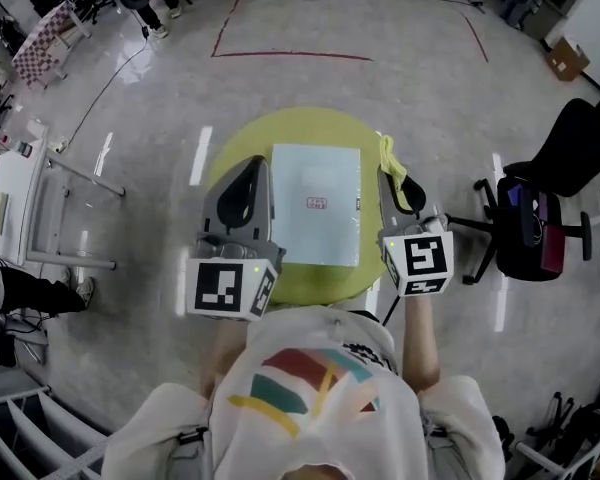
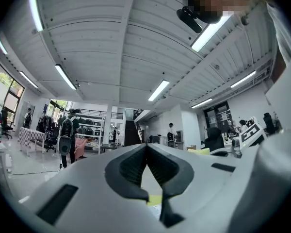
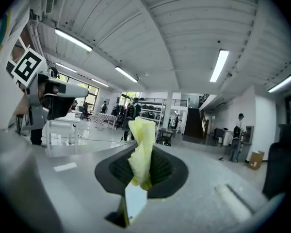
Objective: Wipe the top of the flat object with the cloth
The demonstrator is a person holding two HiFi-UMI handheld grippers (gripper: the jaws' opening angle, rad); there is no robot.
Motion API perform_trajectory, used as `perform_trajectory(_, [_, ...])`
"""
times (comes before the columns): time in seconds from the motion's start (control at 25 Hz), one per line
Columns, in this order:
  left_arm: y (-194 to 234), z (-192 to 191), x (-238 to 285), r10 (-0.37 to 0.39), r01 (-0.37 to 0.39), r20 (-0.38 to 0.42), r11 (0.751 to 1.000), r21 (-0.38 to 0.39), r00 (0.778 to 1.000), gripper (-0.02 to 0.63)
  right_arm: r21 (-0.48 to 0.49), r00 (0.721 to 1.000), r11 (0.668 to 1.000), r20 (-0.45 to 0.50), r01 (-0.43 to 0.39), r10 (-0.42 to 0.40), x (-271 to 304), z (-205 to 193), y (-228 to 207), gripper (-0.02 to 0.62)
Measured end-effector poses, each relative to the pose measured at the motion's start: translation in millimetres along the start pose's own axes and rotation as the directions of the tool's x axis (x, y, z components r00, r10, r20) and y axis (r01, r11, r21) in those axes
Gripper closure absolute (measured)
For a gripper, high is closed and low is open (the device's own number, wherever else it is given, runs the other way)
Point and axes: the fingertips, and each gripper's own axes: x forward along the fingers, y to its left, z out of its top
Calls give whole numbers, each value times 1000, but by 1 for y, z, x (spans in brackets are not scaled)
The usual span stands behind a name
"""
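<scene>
A flat white rectangular object (image 1: 315,205) lies in the middle of a round yellow table (image 1: 230,158). My right gripper (image 1: 387,175) is over the table's right side, beside the object's right edge, shut on a yellow cloth (image 1: 393,163). In the right gripper view the cloth (image 3: 141,147) stands bunched up between the closed jaws, and a strip of the white object (image 3: 134,201) shows below them. My left gripper (image 1: 257,164) hovers along the object's left edge. Its jaws (image 2: 146,147) meet at the tips with nothing between them.
A black office chair (image 1: 540,208) stands right of the table. A white metal table (image 1: 25,183) is at the left. Red tape lines (image 1: 290,55) mark the floor beyond, and a cardboard box (image 1: 565,60) sits far right. People stand in the distance.
</scene>
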Motion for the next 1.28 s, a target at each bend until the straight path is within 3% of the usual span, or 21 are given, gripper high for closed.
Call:
perform_trajectory(0.24, [-15, -2, 0, -27, 27, 11, 999, 31, 1000, 592, -34, 991, 999, 134, 15, -11, -20, 44, 43, 568])
perform_trajectory(0.44, [-26, -5, -2, -60, 60, 1, 997, 47, 998, 592, -59, 982, 998, 189, 36, -24, -31, 65, 62, 568])
perform_trajectory(1.28, [-29, -6, -9, -52, 53, -16, 996, 67, 999, 592, -57, 984, 998, 178, 16, -6, -41, 68, 70, 568])
